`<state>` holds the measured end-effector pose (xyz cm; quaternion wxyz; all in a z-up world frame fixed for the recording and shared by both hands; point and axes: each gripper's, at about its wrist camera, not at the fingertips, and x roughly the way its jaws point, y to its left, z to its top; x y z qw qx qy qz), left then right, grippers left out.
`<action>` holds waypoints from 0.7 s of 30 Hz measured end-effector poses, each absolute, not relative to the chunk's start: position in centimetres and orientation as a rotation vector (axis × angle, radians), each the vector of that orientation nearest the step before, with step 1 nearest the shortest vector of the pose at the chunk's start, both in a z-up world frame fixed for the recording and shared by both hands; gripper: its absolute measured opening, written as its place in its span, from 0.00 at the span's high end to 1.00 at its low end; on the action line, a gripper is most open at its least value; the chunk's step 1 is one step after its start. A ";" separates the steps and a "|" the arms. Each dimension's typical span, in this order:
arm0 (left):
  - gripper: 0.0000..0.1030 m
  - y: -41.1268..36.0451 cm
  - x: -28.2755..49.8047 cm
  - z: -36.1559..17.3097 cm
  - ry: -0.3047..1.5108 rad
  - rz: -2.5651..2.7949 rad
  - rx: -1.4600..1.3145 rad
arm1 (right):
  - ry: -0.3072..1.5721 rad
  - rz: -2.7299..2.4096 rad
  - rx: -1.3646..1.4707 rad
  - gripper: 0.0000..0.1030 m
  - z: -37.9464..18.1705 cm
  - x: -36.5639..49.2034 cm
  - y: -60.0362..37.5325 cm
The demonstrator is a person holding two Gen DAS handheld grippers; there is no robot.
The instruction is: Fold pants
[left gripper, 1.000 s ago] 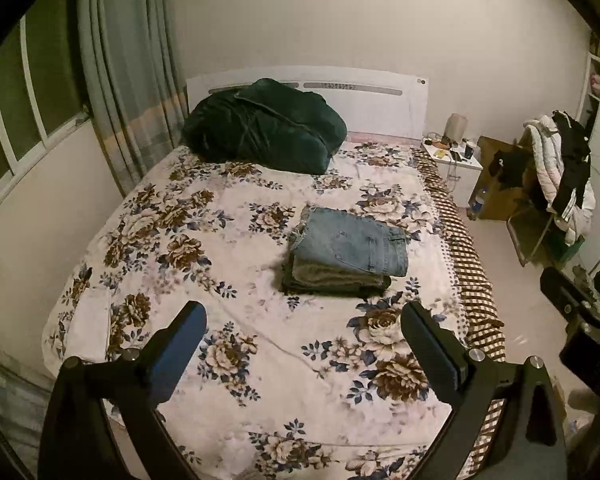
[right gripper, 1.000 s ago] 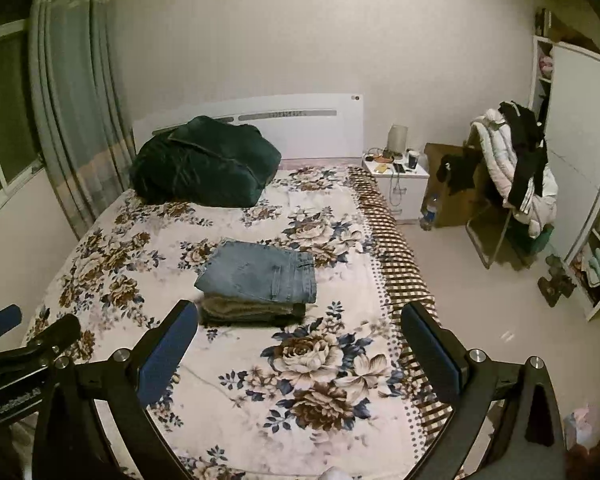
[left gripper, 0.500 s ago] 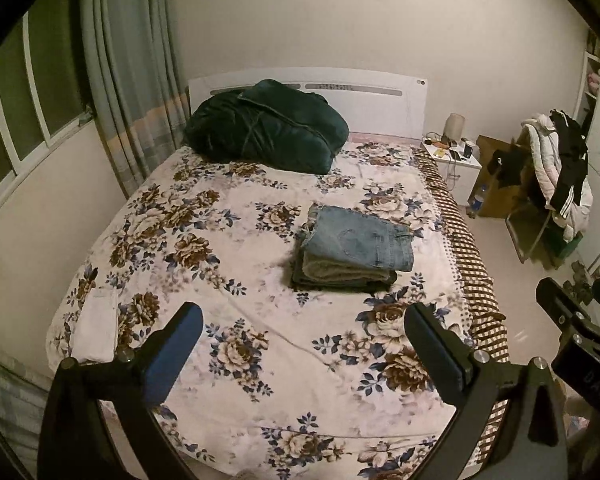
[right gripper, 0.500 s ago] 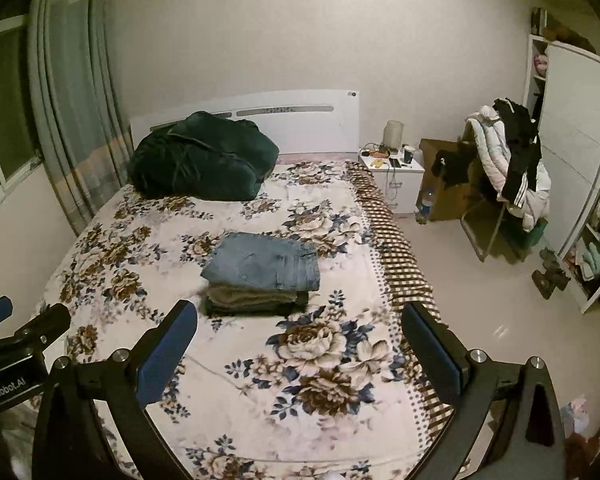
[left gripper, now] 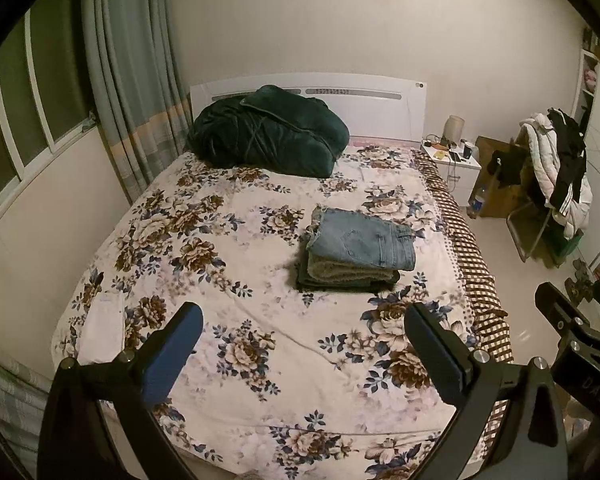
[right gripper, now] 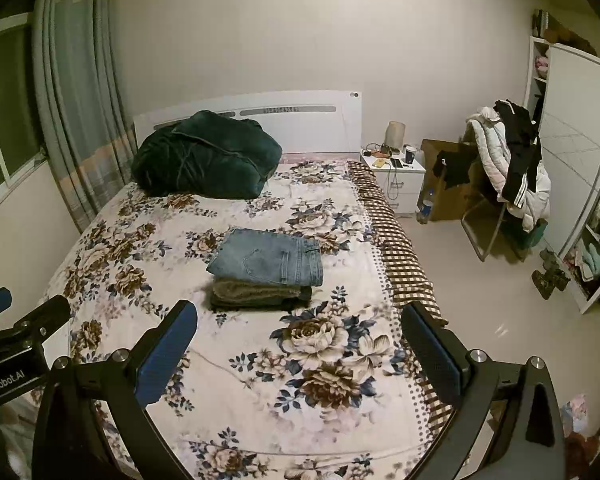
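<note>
A stack of folded pants lies on the floral bed [left gripper: 228, 288], right of its middle. Blue jeans [left gripper: 364, 240] are on top, with olive and dark pants under them. The stack also shows in the right wrist view [right gripper: 268, 264] on the bed [right gripper: 340, 360]. My left gripper [left gripper: 300, 320] is open and empty, held back over the bed's foot, well short of the stack. My right gripper [right gripper: 298, 318] is open and empty, also back from the stack. Each gripper shows at the edge of the other's view.
A dark green duvet [left gripper: 268, 132] lies bunched at the headboard. A white nightstand [right gripper: 396, 172] with small items stands right of the bed. A chair piled with clothes [right gripper: 512, 160] and a wardrobe [right gripper: 576, 152] stand at the right. Curtains [left gripper: 132, 80] and a window are on the left.
Both grippers have pulled back from the bed and risen a little, so more of the bed's foot shows. The stack has not moved. Both stay open.
</note>
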<state>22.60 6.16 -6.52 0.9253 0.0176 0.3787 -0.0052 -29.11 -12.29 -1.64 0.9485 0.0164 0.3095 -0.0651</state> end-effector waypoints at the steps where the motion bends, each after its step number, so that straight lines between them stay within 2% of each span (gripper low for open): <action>1: 0.00 6.2 22.6 -6.5 0.777 -0.012 0.034 | 0.631 -0.132 0.034 0.00 -1.7 -29.0 -12.3; 21: 0.00 6.4 21.7 -6.2 0.789 -0.010 0.026 | 0.647 -0.107 0.028 0.00 -1.0 -30.2 -12.1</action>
